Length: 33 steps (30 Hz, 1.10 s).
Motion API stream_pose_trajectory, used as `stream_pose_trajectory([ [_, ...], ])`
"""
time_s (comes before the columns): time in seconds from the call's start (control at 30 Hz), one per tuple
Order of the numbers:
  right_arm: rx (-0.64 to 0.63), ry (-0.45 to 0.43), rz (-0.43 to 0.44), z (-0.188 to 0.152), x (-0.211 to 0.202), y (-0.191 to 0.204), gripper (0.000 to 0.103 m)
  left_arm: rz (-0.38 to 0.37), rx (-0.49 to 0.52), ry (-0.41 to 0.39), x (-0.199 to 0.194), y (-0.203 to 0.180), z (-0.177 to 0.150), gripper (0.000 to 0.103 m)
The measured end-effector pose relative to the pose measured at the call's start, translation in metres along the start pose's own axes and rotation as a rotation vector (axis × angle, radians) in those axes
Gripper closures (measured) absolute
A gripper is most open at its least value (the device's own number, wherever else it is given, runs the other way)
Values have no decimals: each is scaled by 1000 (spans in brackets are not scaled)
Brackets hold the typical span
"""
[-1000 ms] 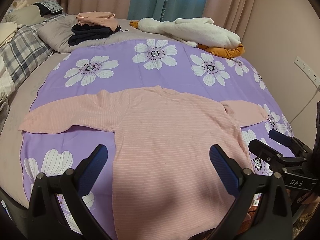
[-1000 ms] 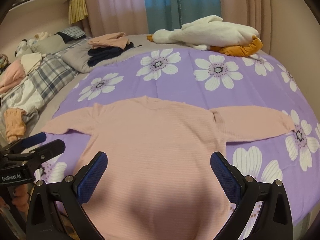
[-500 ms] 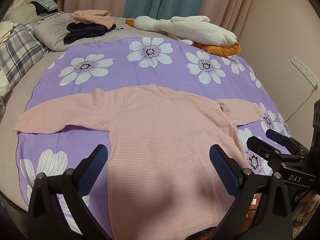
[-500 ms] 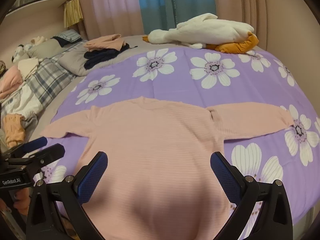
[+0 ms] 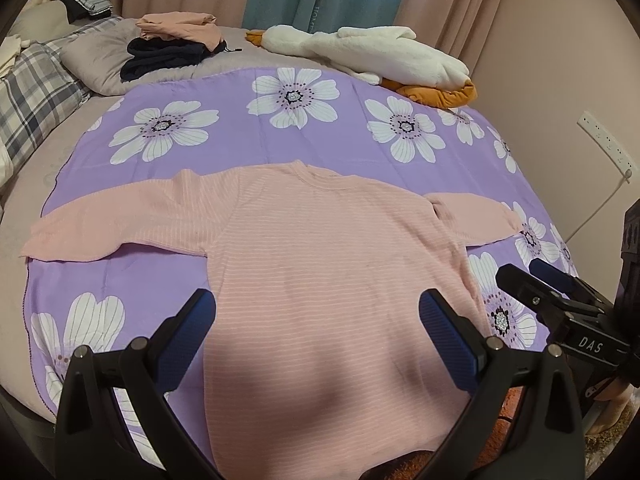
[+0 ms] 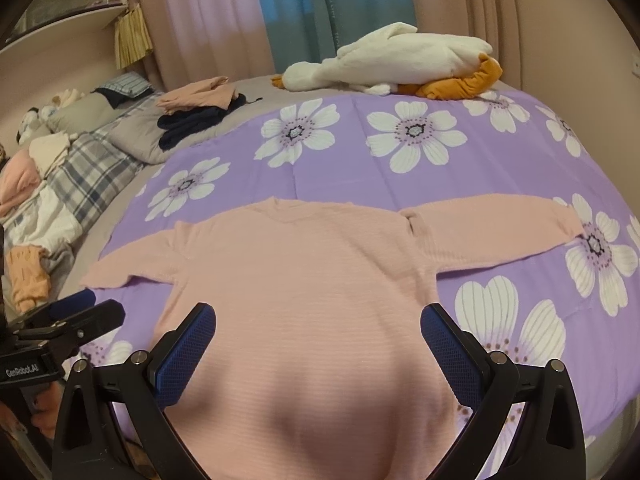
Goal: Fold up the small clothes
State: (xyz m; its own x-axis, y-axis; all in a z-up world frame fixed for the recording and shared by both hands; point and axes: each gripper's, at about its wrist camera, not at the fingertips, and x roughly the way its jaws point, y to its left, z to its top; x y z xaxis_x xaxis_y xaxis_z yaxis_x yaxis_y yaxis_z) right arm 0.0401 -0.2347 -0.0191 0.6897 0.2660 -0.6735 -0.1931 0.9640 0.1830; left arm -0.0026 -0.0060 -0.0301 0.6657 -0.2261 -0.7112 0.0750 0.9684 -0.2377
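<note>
A pink long-sleeved striped sweater (image 5: 320, 264) lies flat, sleeves spread out, on a purple flowered sheet (image 5: 240, 136) on the bed; it also shows in the right wrist view (image 6: 304, 280). My left gripper (image 5: 316, 324) is open and empty, hovering above the sweater's lower body. My right gripper (image 6: 318, 336) is open and empty above the same hem area. Each gripper shows at the edge of the other's view: the right one (image 5: 548, 292), the left one (image 6: 80, 316). The hem is hidden below the frames.
A stack of folded pink and dark clothes (image 5: 176, 48) sits on a grey pillow at the back left. A white plush goose (image 5: 372, 56) lies at the back. Plaid bedding and loose clothes (image 6: 44, 208) lie along the left. A wall (image 5: 580, 80) stands close on the right.
Both grippers have shifted slightly, so the sweater sits a little lower and more centred in view. The sweater has not moved; the jaws stay open.
</note>
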Motion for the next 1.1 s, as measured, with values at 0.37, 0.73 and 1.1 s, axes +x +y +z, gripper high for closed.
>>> stream_pose_trajectory([
  [0.37, 15, -4, 10, -3, 1, -11, 1, -11, -6, 4, 1, 0, 1, 2],
  [0.73, 28, 4, 14, -6, 2, -16, 1, -22, -10, 16, 6, -3, 2, 2],
  [1.1, 41, 2, 11, -7, 1, -20, 1, -31, -18, 24, 7, -6, 0, 3],
])
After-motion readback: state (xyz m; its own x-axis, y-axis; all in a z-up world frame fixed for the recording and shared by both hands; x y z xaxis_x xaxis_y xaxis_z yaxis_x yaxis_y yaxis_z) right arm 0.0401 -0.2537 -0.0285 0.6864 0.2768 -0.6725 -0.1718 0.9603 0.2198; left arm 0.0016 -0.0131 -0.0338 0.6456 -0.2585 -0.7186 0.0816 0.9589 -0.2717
